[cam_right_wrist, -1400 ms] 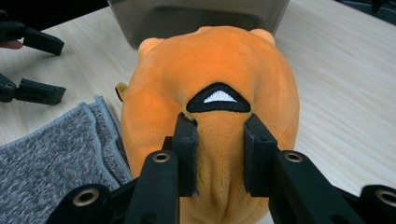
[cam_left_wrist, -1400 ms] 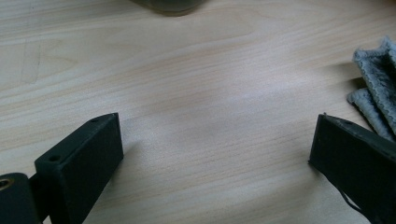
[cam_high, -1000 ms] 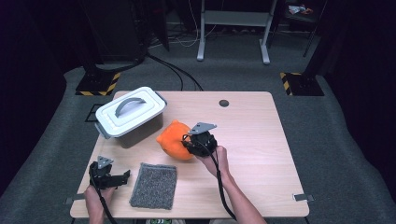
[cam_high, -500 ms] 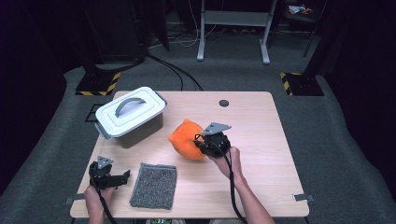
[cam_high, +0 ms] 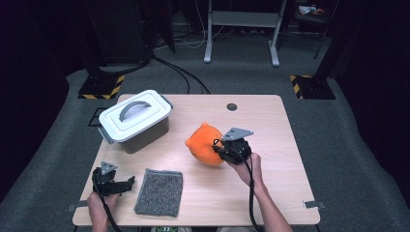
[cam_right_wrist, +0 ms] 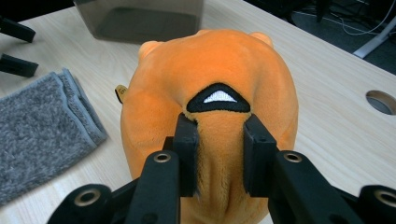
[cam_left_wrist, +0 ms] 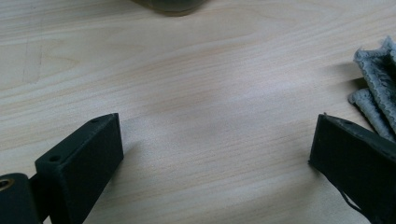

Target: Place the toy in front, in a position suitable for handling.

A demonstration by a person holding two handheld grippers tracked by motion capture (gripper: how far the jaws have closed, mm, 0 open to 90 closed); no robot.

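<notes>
A fold of the orange plush toy (cam_right_wrist: 210, 121) is pinched between the narrow jaws of the right gripper (cam_right_wrist: 218, 154), so the toy is already grasped, near the middle of the tabletop (cam_high: 270, 121). Where it goes is left undecided. The left gripper (cam_left_wrist: 215, 154) is held wide and empty at the front left corner, beside the grey cloth (cam_high: 159, 192); the lidded box (cam_high: 135, 118) is kept closed near the back left corner.

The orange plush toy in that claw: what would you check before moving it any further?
1. Grip: right claw pinches a fold of the orange plush toy: ok.
2. Hold depth: only a fold of fabric is caught, so it may slip: cannot tell.
3. Lidded box: lid on, so nothing can go in: not ok.
4. Grey cloth: flat, apart from the toy: ok.
5. Left claw: open over bare table, holding nothing: ok.
</notes>
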